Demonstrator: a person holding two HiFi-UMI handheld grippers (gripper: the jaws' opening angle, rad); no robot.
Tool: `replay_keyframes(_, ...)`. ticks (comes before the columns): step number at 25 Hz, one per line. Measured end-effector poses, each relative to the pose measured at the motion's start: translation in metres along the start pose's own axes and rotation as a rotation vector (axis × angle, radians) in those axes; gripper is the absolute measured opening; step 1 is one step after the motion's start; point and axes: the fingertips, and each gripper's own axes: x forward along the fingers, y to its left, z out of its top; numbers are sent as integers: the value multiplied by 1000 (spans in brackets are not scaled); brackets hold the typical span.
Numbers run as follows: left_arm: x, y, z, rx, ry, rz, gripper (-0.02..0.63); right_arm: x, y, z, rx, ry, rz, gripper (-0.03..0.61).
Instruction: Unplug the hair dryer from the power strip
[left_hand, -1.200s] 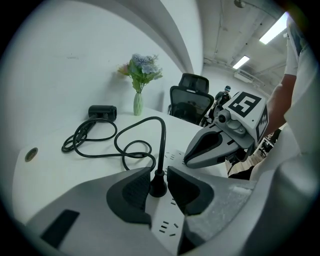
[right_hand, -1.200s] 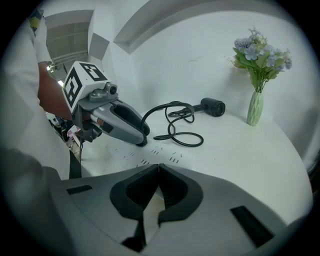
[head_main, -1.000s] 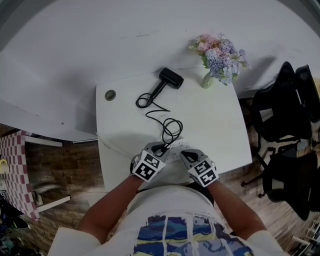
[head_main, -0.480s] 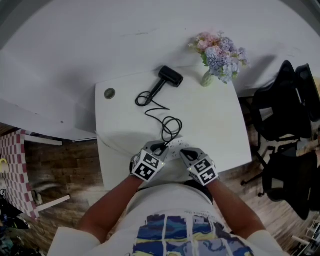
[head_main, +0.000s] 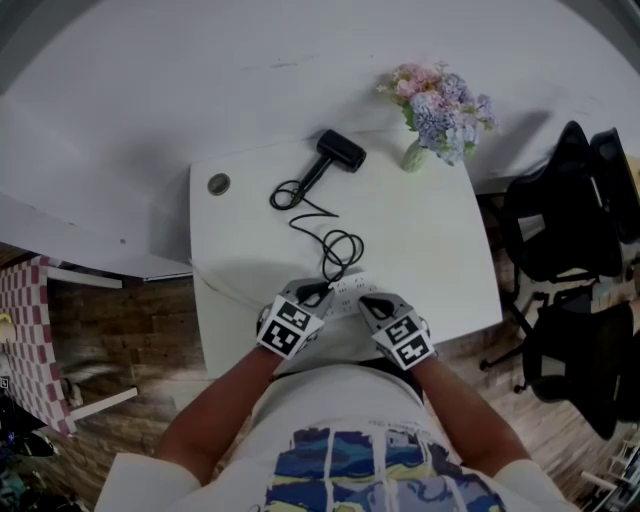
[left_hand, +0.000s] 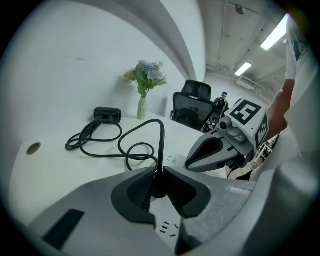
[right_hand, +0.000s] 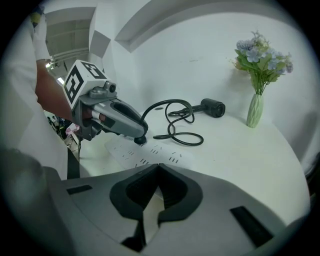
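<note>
Grey left gripper (head_main: 319, 291) and right gripper (head_main: 366, 300); white shirt (head_main: 340, 415).

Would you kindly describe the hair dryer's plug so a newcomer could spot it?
At the near edge of the white table lies a flat white power strip. The plug is the small black piece standing in it: the only plug seen in the strip, with a looping black cord rising from it.

One hair dryer (head_main: 341, 153), one power strip (right_hand: 155, 151)
</note>
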Motion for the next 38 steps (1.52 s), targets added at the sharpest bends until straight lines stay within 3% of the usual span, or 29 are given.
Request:
replay_keyframes(13, -5, 10, 0, -132, -58, -47, 51, 0, 3, 1, -7, 6, -7, -5)
replay_keyframes(21, -7, 5, 1, -45, -40, -41, 51, 0, 2, 0, 3, 4, -4, -5)
replay_keyframes(25, -9, -1, 2, 49, -29, -16, 51, 1, 2, 1, -4, 5, -8, -5)
replay_keyframes(31, -22, 10, 23, 18, -103, -6, 49, 1, 1, 0, -17, 3, -12, -5)
replay_keyframes(38, -37, 20, 32, -19, -131, 0, 51, 0, 2, -1, 11, -3, 3, -5)
